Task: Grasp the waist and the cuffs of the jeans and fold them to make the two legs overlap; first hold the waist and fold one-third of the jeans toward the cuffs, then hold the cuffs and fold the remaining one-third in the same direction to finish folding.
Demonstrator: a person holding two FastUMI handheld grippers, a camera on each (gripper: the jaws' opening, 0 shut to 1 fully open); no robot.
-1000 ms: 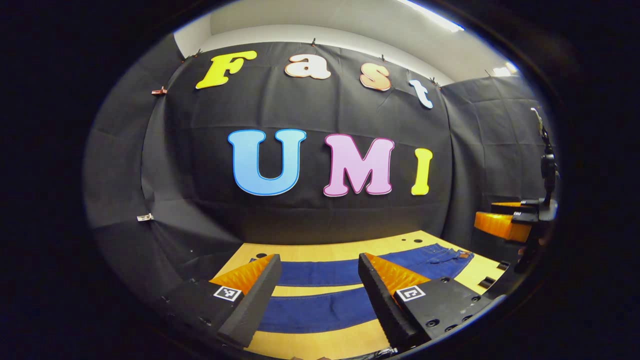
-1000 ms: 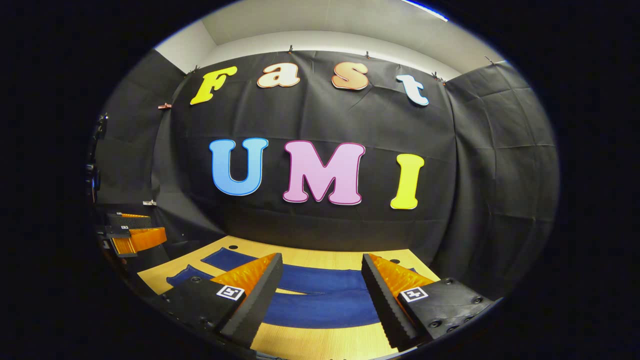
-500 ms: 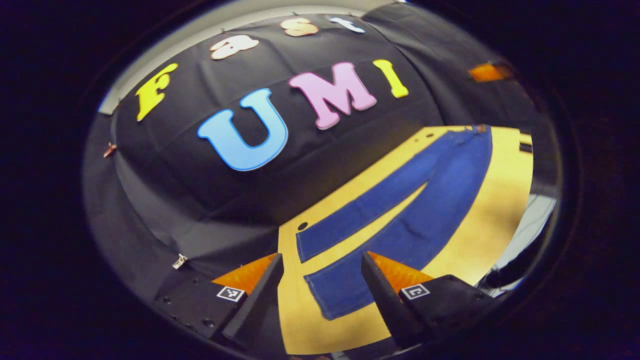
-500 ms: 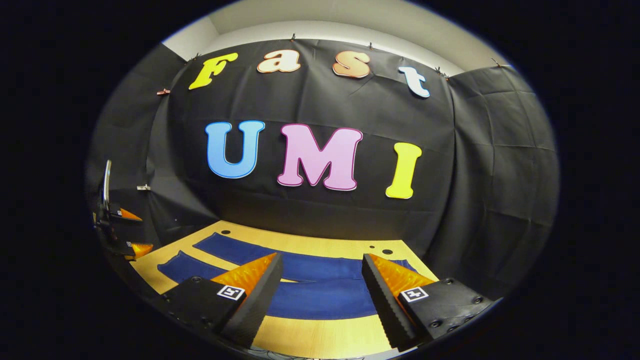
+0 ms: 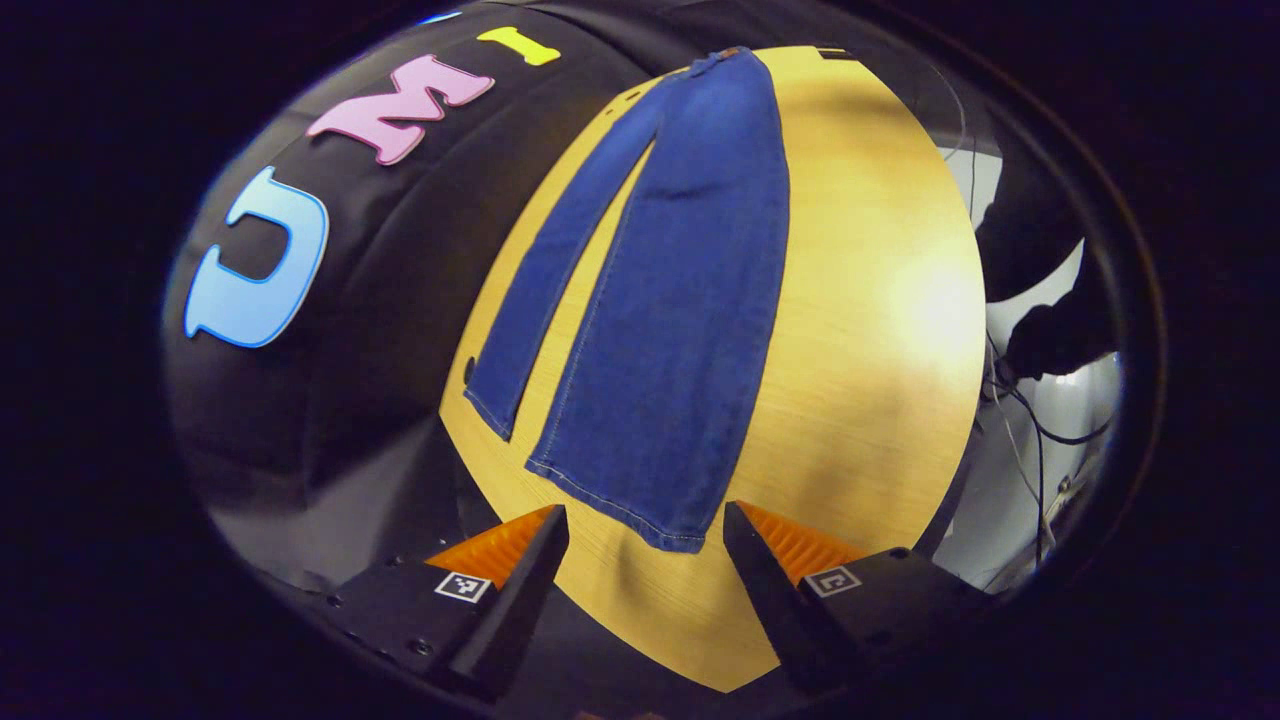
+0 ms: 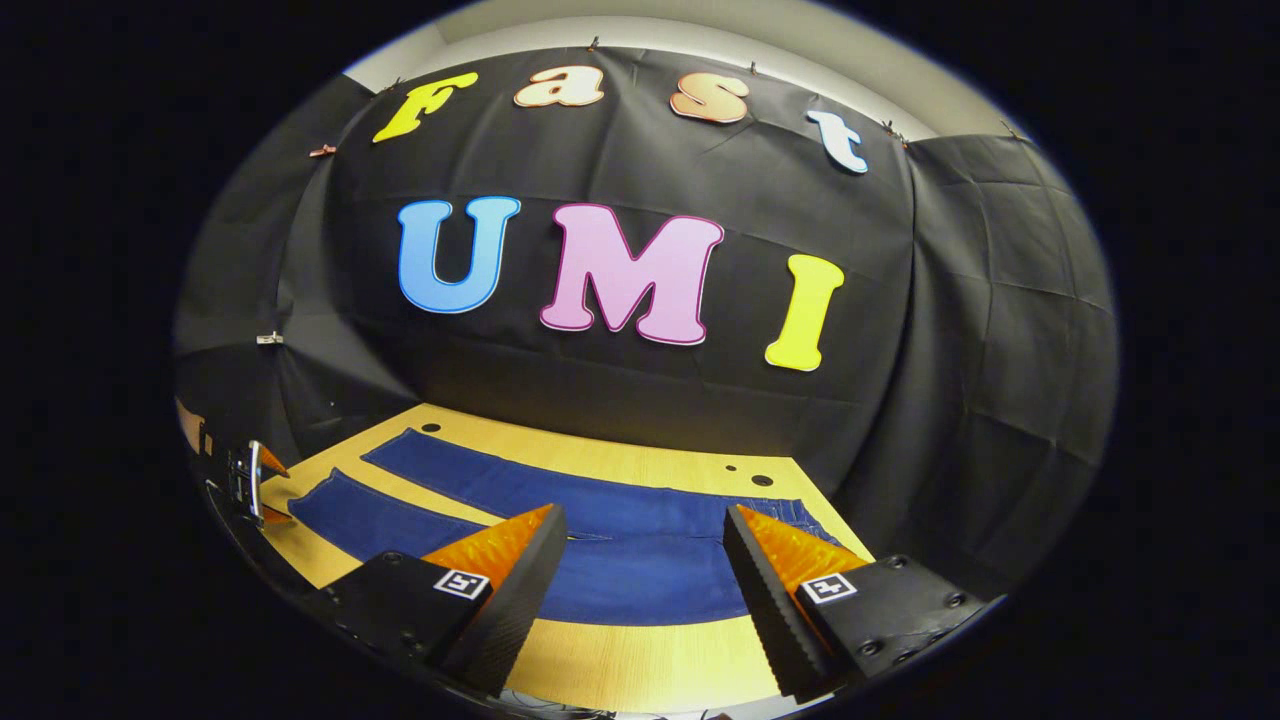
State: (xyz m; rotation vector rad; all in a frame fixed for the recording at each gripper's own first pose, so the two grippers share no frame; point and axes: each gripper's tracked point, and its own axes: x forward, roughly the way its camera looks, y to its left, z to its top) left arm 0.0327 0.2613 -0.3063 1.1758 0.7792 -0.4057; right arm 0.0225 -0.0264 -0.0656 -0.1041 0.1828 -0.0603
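Your left gripper [image 5: 645, 545] hangs with its jaws spread wide above the near cuff [image 5: 640, 515] of the jeans [image 5: 680, 300], which lie flat on the wooden table [image 5: 870, 330], legs side by side. Your right gripper [image 6: 645, 545] is also wide apart, holding nothing, the waist [image 6: 790, 515] just ahead of its right finger.

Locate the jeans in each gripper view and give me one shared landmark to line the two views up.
Left gripper view: jeans run from top centre down to the cuffs just ahead of the open left gripper.
Right gripper view: jeans lie across the lower middle, behind the open right gripper.
Shared landmark: the wooden table under them.
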